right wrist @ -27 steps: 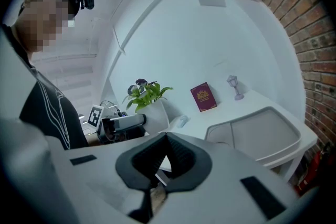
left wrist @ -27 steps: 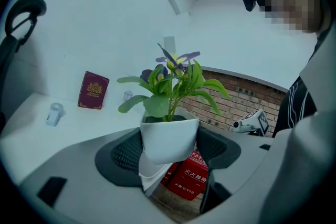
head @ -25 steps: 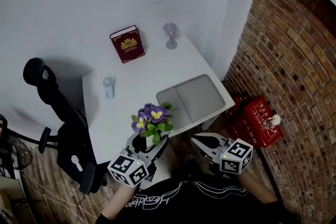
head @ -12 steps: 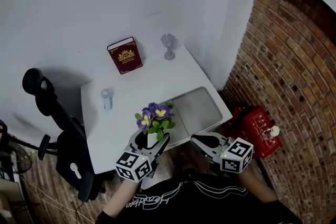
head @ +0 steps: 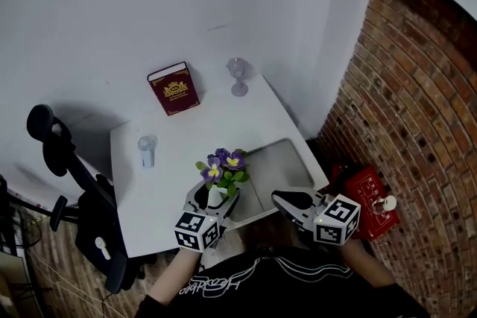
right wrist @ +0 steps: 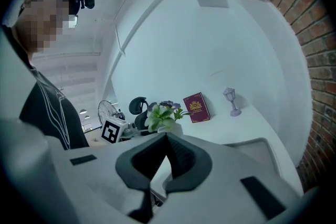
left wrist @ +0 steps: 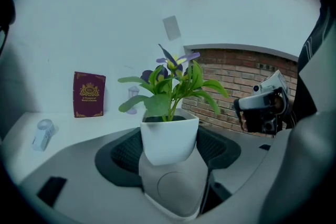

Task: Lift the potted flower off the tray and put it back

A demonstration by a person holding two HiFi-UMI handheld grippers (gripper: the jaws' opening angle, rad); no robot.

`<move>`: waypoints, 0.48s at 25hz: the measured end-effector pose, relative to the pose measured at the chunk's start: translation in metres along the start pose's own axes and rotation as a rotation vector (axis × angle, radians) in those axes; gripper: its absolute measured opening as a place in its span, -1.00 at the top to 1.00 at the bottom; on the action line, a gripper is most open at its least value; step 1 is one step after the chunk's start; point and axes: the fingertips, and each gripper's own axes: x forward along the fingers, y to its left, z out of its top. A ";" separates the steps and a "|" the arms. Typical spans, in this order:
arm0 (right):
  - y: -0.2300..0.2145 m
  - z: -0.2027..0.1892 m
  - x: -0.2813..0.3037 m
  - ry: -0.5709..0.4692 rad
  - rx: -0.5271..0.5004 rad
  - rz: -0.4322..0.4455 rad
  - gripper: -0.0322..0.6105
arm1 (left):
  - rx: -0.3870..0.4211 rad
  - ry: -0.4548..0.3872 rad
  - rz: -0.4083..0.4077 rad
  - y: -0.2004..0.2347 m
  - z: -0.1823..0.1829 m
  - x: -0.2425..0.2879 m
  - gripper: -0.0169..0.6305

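Note:
A white pot (left wrist: pixel 168 131) of purple flowers (head: pixel 223 163) with green leaves sits between the jaws of my left gripper (head: pixel 215 199), which is shut on it. In the head view the pot (head: pixel 216 195) is held over the front part of the white table (head: pixel 186 134), just beside the near left corner of the grey tray (head: pixel 291 159). My right gripper (head: pixel 292 199) hovers by the tray's near edge. Its pads meet at the tips with nothing between them in the right gripper view (right wrist: pixel 167 139). The tray (right wrist: pixel 265 145) lies bare.
A dark red book (head: pixel 174 88) and a clear goblet-like lamp (head: pixel 238 76) stand at the table's back. A small clear object (head: pixel 147 149) lies at its left. A black office chair (head: pixel 71 182) is to the left, a red box (head: pixel 367 191) on the floor by the brick wall (head: pixel 425 86).
My left gripper has carried the potted flower in over the table's front edge, closer to the tray's corner and lower. The right gripper has also come forward to the tray's near edge.

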 end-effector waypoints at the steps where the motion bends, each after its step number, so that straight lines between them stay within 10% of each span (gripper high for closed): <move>1: -0.004 0.000 0.001 0.003 0.000 0.002 0.89 | 0.014 0.013 0.012 0.003 -0.004 0.006 -0.09; 12: -0.046 0.002 0.013 0.059 -0.006 0.027 0.89 | 0.033 0.140 0.074 0.032 -0.056 0.055 -0.09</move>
